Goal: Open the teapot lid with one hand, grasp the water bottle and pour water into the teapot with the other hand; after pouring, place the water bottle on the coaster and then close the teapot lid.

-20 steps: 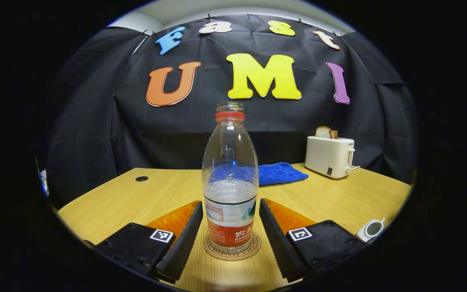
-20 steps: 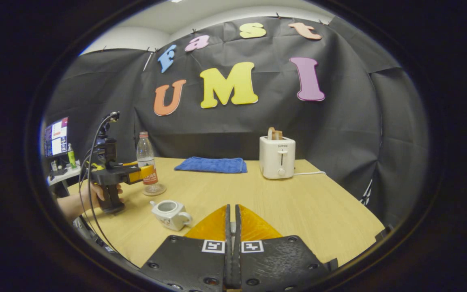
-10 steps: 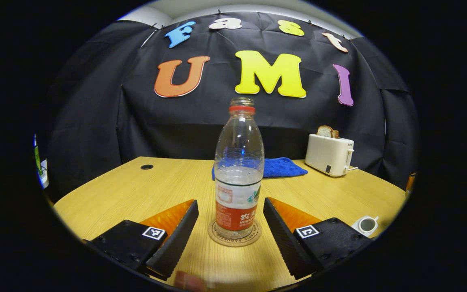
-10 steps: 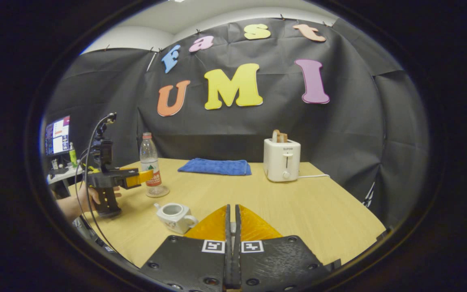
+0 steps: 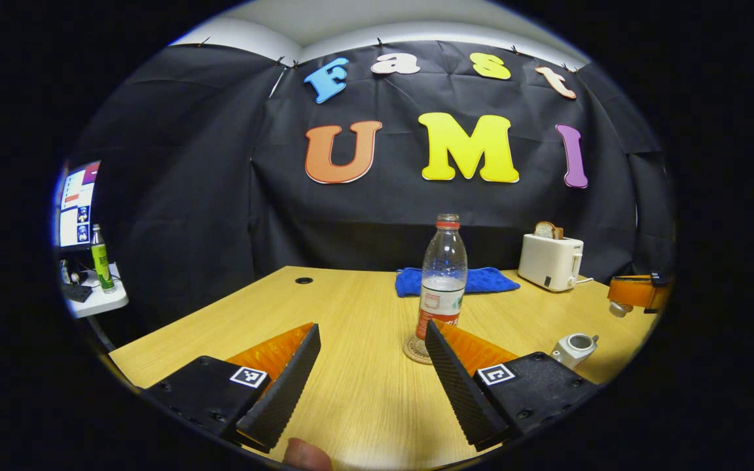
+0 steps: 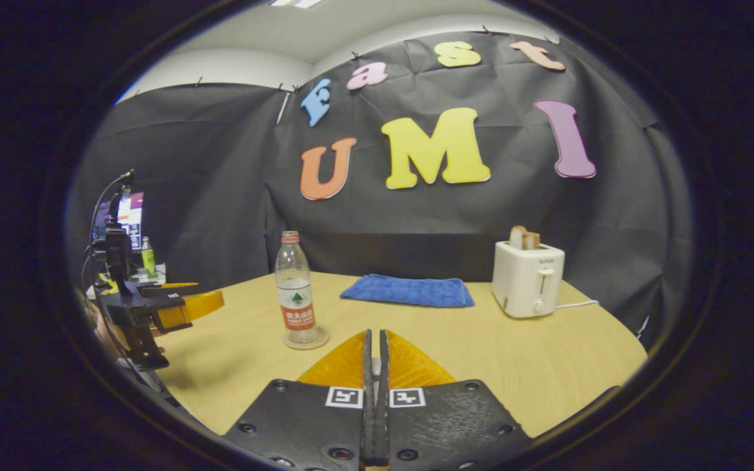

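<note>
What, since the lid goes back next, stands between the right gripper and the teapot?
Nothing visible does. In the left gripper view the right gripper, with what looks like the lid in its jaws, hangs above and right of the open teapot. The water bottle stands on its coaster, off to the left.
</note>
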`<action>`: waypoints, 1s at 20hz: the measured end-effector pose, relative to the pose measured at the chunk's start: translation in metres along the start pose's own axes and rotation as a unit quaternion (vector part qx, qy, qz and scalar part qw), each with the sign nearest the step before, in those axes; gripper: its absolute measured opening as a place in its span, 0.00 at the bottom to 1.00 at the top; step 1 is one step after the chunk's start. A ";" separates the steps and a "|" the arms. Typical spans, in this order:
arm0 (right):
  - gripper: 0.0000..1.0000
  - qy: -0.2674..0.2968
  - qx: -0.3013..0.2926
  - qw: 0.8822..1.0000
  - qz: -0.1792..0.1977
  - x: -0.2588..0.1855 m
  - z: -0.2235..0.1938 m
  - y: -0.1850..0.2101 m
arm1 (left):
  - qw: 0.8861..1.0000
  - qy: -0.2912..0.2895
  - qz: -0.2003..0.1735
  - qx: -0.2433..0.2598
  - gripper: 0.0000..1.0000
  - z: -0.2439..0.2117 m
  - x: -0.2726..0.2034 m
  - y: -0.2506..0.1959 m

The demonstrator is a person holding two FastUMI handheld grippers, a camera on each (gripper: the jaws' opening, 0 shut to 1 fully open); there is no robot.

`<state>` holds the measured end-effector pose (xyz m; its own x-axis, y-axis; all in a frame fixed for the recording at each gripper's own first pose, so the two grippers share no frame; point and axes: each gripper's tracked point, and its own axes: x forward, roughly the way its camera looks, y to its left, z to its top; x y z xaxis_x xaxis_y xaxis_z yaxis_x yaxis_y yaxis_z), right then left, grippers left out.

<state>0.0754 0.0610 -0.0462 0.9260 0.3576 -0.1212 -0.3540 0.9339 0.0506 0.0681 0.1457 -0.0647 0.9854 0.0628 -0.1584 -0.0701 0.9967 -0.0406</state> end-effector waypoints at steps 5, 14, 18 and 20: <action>0.00 0.010 -0.014 0.999 0.029 0.022 -0.024 0.016 | 1.000 -0.003 0.028 -0.011 1.00 0.001 -0.023 0.022; 0.00 0.013 -0.023 0.999 0.036 0.034 -0.039 0.017 | 0.999 -0.004 0.040 -0.027 1.00 0.001 -0.033 0.027; 0.02 0.015 -0.024 0.999 0.035 0.036 -0.044 0.014 | 0.999 -0.015 0.037 -0.017 1.00 0.007 -0.035 0.023; 0.00 0.020 -0.023 0.999 0.033 0.038 -0.050 0.012 | 0.999 -0.016 0.036 -0.012 1.00 0.009 -0.036 0.021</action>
<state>0.0993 0.0861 -0.0994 0.8942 0.4183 -0.1594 -0.4216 0.9067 0.0141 0.0325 0.1651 -0.0512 0.9820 0.1362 -0.1308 -0.1442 0.9881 -0.0537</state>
